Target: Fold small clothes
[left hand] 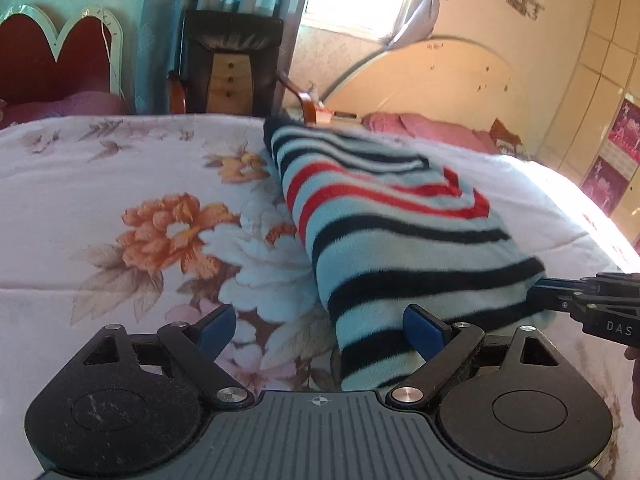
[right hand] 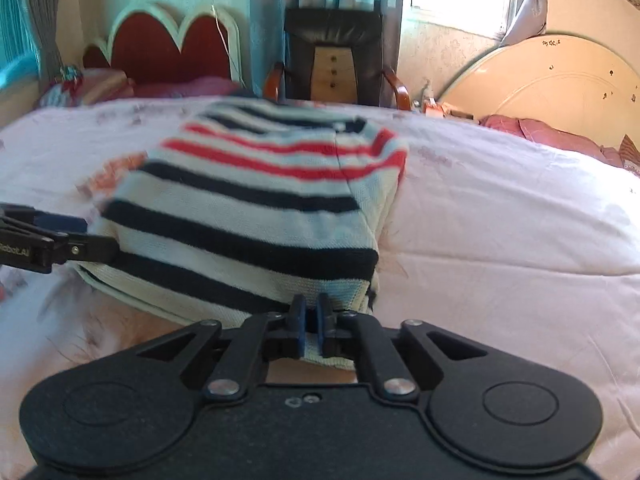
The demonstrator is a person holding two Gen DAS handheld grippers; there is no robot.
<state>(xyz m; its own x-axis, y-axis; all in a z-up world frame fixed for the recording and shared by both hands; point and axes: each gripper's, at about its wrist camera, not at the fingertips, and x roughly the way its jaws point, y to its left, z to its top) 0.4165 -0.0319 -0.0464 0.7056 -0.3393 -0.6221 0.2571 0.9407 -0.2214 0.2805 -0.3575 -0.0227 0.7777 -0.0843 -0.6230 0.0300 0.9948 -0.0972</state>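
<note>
- Right gripper (right hand: 311,316) sits nearest, fingers a narrow slit apart at the near hem of the striped sweater (right hand: 256,208); whether the pads grip the cloth I cannot tell.
- Left gripper (left hand: 320,330), fingers spread wide, straddles the sweater's near left corner, holding nothing.
- The sweater lies doubled over mid-bed on the floral bedspread (left hand: 120,200), looking partly folded; squaring off probably remains.

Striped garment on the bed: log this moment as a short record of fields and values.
garment: striped garment, pale with navy and red bands, folded over
surface: floral bedspread
left gripper: open, garment's near edge between its fingers
right gripper: narrow gap, at the garment's near edge; grip unclear
background: dark armchair
</note>
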